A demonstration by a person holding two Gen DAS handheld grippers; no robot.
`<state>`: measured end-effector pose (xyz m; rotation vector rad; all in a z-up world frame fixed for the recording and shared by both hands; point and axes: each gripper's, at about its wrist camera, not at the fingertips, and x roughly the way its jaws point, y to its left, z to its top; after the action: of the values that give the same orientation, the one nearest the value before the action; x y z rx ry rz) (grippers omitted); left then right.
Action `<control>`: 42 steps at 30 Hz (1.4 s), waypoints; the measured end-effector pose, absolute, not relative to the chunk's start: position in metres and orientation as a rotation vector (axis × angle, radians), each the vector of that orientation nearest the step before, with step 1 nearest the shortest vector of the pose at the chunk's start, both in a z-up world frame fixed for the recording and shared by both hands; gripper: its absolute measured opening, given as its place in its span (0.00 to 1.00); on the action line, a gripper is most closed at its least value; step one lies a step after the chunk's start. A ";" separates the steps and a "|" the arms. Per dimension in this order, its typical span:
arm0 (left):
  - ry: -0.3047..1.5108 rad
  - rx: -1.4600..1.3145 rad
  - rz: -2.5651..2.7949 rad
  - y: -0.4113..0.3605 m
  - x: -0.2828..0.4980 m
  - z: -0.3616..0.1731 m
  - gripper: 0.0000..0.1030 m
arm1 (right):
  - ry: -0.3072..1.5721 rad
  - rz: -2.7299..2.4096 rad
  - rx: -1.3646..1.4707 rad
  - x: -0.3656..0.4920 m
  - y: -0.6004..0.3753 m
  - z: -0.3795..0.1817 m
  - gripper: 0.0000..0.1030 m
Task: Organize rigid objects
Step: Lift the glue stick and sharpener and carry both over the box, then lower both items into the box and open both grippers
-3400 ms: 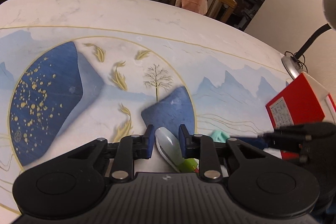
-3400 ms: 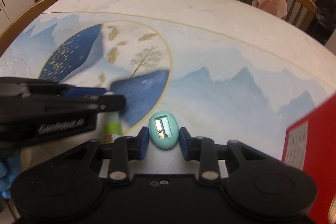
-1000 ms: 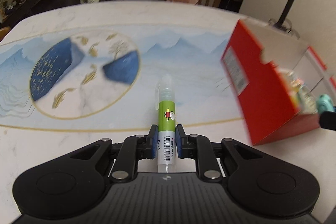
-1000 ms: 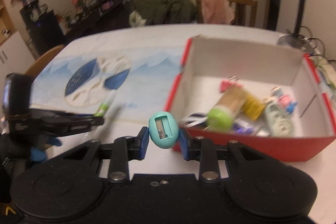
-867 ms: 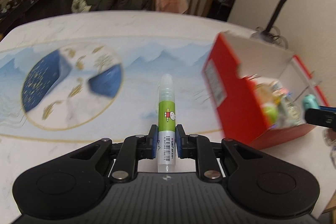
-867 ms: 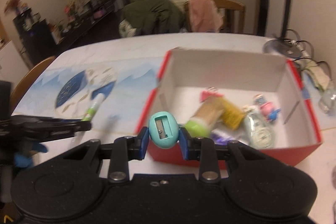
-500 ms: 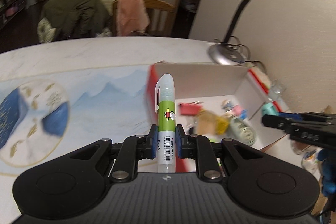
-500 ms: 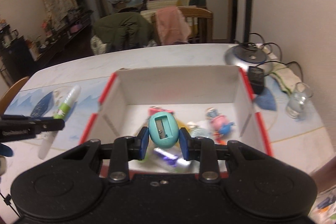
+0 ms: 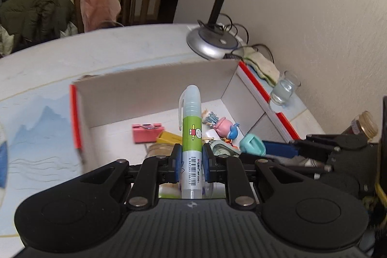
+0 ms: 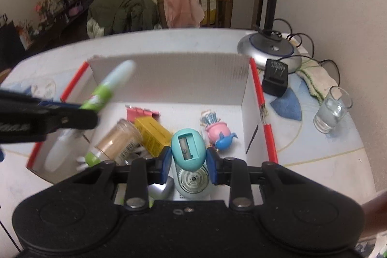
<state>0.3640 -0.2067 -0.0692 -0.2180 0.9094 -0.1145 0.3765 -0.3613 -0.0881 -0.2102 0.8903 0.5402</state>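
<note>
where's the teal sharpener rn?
Teal sharpener is clamped in the right gripper, held over the red box, near its front edge, right of the yellow block.

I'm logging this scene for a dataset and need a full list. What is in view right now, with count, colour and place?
Box: 1, red outside and white inside, open on the table.
Pen: 1, green and translucent white, held over the box.
Pencil sharpener: 1, teal, egg-shaped, held over the box.
Binder clip: 1, pink, in the box.
Yellow box: 1, in the box.
Jar: 1, tan with green cap, lying in the box.
Pig figure: 1, pink, in the box.
Whale figure: 1, blue, beside the pig.
Glass: 1, clear, right of the box.
Lamp base: 1, silver, behind the box.
Adapter: 1, black, by the lamp.
Left gripper: shut on the pen.
Right gripper: shut on the sharpener.
</note>
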 end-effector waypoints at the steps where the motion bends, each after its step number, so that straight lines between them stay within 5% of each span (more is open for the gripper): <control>1: 0.923 -0.212 -0.116 -0.209 0.369 -0.074 0.16 | 0.897 0.541 -0.222 0.378 -0.360 -0.092 0.29; 20: 1.087 -0.153 -0.124 -0.231 0.403 -0.125 0.16 | 0.956 0.582 -0.307 0.392 -0.347 -0.116 0.29; 42: 1.030 -0.204 -0.136 -0.219 0.367 -0.100 0.17 | 0.923 0.558 -0.193 0.375 -0.369 -0.092 0.33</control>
<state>0.3674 -0.2189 -0.0998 -0.2044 1.0302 -0.1359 0.3748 -0.3692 -0.0923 -0.1926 0.9228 0.5575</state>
